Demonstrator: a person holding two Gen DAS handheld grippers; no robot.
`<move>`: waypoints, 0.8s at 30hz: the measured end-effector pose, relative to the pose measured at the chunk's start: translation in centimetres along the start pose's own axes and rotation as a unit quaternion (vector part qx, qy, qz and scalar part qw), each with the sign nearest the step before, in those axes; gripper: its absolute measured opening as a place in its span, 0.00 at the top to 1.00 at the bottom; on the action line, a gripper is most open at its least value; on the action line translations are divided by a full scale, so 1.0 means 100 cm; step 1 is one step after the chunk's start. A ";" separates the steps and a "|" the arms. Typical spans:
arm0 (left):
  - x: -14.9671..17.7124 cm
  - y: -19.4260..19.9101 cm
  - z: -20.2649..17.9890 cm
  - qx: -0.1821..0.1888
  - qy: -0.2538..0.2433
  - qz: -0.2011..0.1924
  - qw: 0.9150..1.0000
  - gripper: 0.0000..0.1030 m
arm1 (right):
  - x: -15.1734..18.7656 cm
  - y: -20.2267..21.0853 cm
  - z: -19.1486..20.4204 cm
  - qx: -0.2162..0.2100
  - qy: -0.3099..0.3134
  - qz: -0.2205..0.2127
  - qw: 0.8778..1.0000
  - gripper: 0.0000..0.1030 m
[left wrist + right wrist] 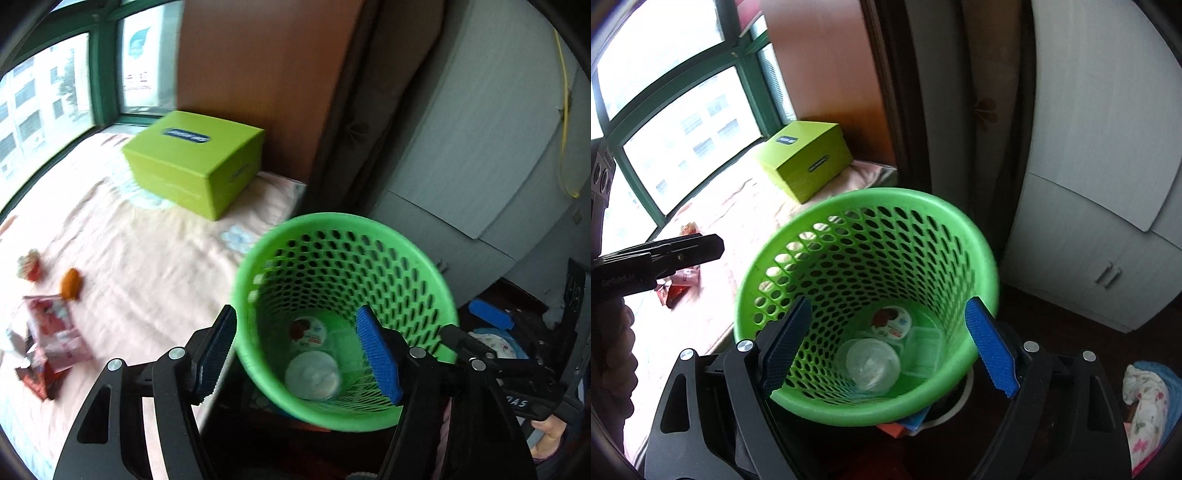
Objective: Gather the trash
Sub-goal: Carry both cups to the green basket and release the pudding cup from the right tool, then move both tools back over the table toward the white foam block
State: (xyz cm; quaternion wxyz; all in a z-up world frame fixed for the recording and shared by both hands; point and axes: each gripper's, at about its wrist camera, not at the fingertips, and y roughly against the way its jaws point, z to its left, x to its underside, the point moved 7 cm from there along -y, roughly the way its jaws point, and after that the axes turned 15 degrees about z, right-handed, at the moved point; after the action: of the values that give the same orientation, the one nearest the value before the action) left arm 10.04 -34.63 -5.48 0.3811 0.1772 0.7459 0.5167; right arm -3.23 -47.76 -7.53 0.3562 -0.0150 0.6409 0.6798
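A green perforated bin [369,240] [871,199] stands beside the bed. Inside lie a clear plastic lid [312,374] [868,363], a round printed lid [306,330] [890,321] and a clear tray [923,349]. My left gripper [299,354] is open and empty, its pads astride the bin's near rim. My right gripper [890,345] is open and empty over the bin's mouth. On the pink bedsheet [147,258] lie red snack wrappers [55,339] [677,286], an orange piece [71,283] and a small crumpled wrapper [29,264].
A lime green box [195,162] [805,158] sits at the head of the bed by a brown headboard [266,74]. A grey-white wardrobe [1108,184] stands right. A window [665,110] runs along the bed. Cloth [1145,398] lies on the floor.
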 end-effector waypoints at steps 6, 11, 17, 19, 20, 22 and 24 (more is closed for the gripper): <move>0.014 0.018 0.045 -0.022 0.047 -0.010 0.999 0.37 | -0.006 -0.001 0.030 -0.019 0.028 0.000 0.999 0.18; 0.028 0.032 0.091 -0.042 0.092 -0.018 0.995 0.37 | -0.013 -0.005 0.061 -0.034 0.056 0.003 0.998 0.18; 0.047 0.049 0.156 -0.076 0.155 -0.029 0.984 0.37 | -0.019 -0.012 0.103 -0.052 0.096 0.010 0.994 0.18; 0.055 0.054 0.178 -0.087 0.175 -0.031 0.980 0.37 | -0.021 -0.015 0.119 -0.059 0.110 0.012 0.992 0.18; 0.058 0.056 0.189 -0.096 0.184 -0.031 0.978 0.37 | -0.022 -0.016 0.125 -0.061 0.115 0.012 0.991 0.18; 0.065 0.061 0.212 -0.113 0.201 -0.033 0.973 0.37 | -0.024 -0.020 0.140 -0.065 0.127 0.015 0.990 0.18; 0.073 0.064 0.235 -0.125 0.218 -0.034 0.967 0.37 | -0.025 -0.023 0.153 -0.070 0.137 0.018 0.988 0.16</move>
State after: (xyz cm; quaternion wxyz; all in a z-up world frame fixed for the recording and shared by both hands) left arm 22.14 -12.33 -6.59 0.2460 -0.0139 0.7456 0.6192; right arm 6.50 -35.63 -5.62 0.2505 -0.1212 0.6347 0.7209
